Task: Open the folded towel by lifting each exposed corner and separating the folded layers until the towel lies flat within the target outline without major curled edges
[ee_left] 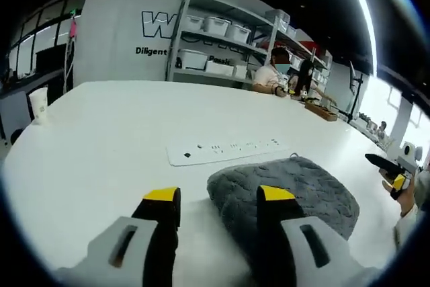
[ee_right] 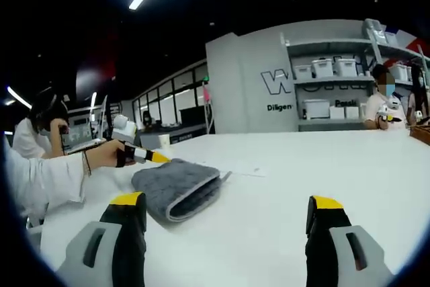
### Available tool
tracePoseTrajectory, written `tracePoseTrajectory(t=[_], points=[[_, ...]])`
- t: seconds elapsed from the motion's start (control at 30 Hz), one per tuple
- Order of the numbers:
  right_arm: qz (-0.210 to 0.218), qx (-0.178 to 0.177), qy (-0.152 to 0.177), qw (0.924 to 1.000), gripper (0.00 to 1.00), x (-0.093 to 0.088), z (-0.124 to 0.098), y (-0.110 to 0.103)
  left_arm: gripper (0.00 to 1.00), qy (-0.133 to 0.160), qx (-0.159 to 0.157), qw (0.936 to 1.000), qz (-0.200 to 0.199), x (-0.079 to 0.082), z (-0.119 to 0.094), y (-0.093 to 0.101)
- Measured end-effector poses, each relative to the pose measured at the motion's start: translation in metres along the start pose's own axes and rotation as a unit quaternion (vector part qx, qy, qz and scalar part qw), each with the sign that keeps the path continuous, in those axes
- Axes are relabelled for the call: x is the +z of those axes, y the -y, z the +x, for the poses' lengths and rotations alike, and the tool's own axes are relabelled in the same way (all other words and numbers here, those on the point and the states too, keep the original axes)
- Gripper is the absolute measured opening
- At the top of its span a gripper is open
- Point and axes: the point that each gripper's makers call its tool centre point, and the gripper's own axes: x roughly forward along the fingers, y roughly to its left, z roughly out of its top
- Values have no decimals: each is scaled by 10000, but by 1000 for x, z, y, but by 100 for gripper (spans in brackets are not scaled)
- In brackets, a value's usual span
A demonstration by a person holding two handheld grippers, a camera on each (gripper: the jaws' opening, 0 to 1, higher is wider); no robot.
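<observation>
White counter (ee_left: 101,139) stretched toward grey shelving (ee_left: 222,38) stacked with white bins, under a bright ceiling strip light, with a seated person (ee_left: 272,75) at the far end. On it the folded grey towel (ee_left: 289,196) lay just short of a flat white power strip (ee_left: 228,151), a paper cup (ee_left: 39,104) standing well apart at the edge. I held my left hand-held gripper (ee_left: 218,196) with jaws wide, one yellow-tipped jaw over the towel's near edge. My right hand-held gripper (ee_right: 225,203) hung spread wide above bare counter beside the towel (ee_right: 176,187).
</observation>
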Motion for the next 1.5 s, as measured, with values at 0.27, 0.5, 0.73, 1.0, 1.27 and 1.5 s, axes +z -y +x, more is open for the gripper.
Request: tracePoseTrajectory(t=[0.27, 0.5, 0.73, 1.0, 1.27, 1.5], points=[[2, 33, -27, 10000, 100, -1, 1, -3, 17, -52, -224, 9995, -234, -12, 13, 5], [18, 43, -52, 10000, 100, -3, 1, -4, 6, 189, -241, 9993, 213, -3, 10, 15], [43, 15, -17, 10000, 100, -2, -2, -3, 5, 413, -366, 9977, 389, 8, -2, 24], [58, 30, -86, 9999, 100, -5, 0, -2, 4, 649, -606, 9951, 439, 16, -16, 33], [53, 22, -95, 9999, 100, -5, 0, -2, 4, 1115, -1122, 9843, 787, 34, -29, 57], [58, 19, -94, 9999, 100, -5, 0, -2, 4, 1343, -1667, 9629, 1645, 36, -52, 91]])
